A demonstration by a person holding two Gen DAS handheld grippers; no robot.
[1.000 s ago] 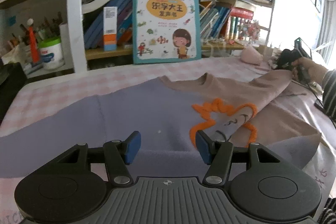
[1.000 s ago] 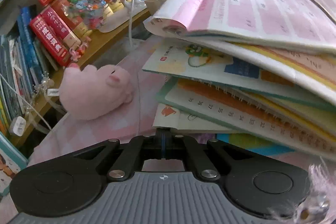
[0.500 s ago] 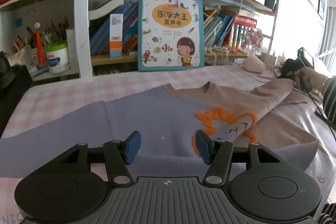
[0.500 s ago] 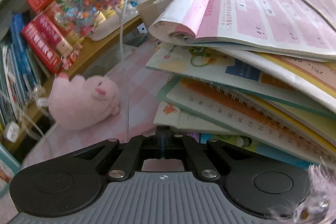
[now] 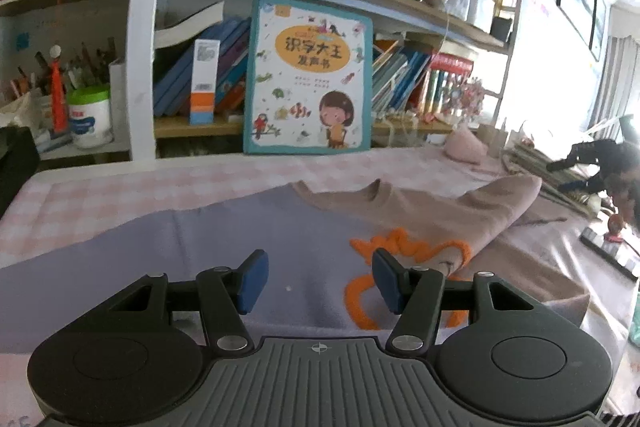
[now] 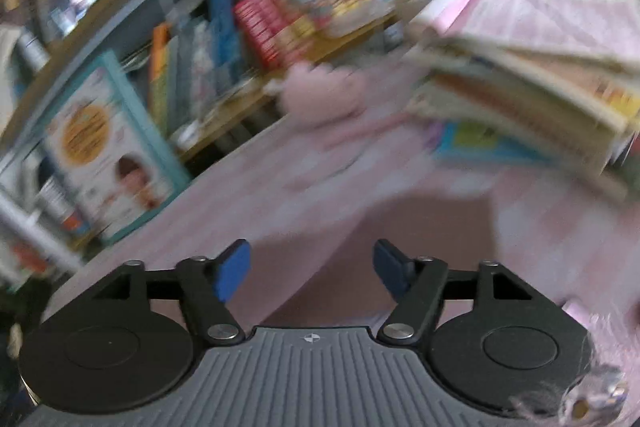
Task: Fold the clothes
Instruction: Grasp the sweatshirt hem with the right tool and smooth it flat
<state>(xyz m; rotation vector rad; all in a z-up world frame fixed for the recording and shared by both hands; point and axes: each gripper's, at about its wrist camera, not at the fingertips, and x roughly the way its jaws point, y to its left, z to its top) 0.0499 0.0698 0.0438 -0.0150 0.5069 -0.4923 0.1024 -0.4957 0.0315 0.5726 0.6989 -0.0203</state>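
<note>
Sweater (image 5: 248, 227) lies widthwise, collar toward the shelf (both jaws spread, right's opening, empty).

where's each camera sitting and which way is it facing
Left wrist: on the left gripper, jaws open, facing the sweater on the table and the bookshelf; the right gripper shows at far right.
Right wrist: on the right gripper, jaws opening with nothing between them, blurred, facing a brown sleeve and a book stack.
Shared: the picture book and pink plush toy.
</note>
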